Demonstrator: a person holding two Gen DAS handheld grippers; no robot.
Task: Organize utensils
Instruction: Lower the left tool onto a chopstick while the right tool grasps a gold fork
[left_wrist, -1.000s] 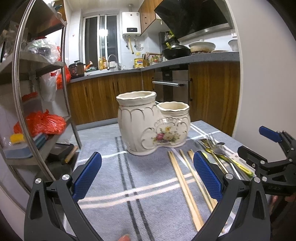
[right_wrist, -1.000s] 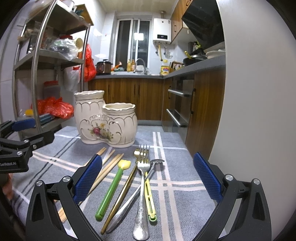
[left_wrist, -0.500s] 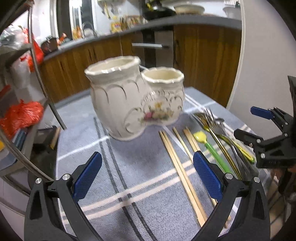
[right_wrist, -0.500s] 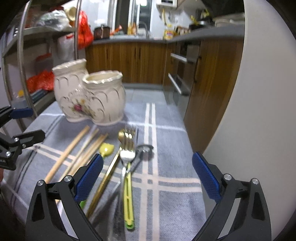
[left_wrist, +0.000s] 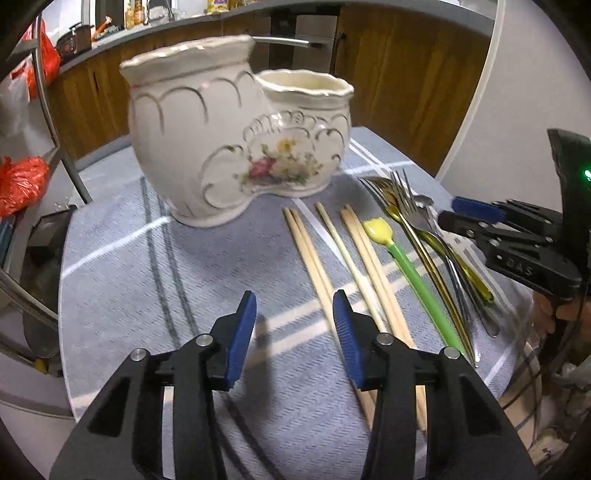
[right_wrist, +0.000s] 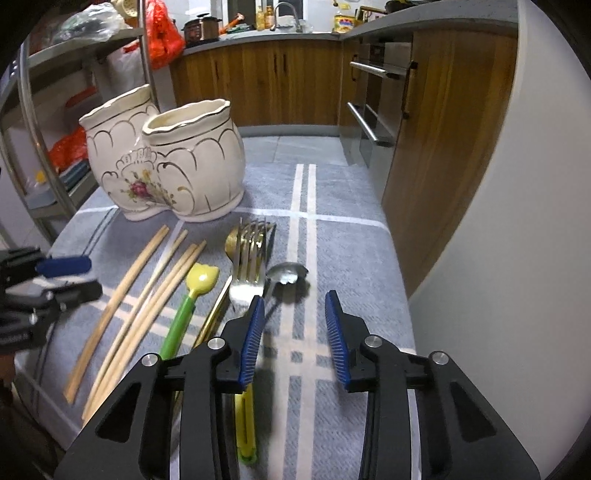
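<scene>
A cream ceramic double-pot utensil holder (left_wrist: 236, 147) with a flower design stands on the grey striped cloth; it also shows in the right wrist view (right_wrist: 166, 166). Several wooden chopsticks (left_wrist: 317, 254) lie in front of it, also in the right wrist view (right_wrist: 147, 291). Beside them lie a green-handled yellow utensil (right_wrist: 188, 306), a gold utensil, a silver fork (right_wrist: 249, 266) and a spoon (right_wrist: 286, 275). My left gripper (left_wrist: 293, 332) is open and empty above the cloth, just left of the chopsticks. My right gripper (right_wrist: 293, 328) is open and empty, low over the fork and spoon handles.
A metal shelf rack (right_wrist: 33, 122) with red bags stands left of the table. Wooden kitchen cabinets (right_wrist: 277, 81) and an oven lie beyond. A white wall (right_wrist: 498, 221) borders the table's right side. The table's near edge is close to both grippers.
Both grippers have tilted down and moved lower and closer to the utensils. Both sets of jaws have narrowed from wide open to partly open.
</scene>
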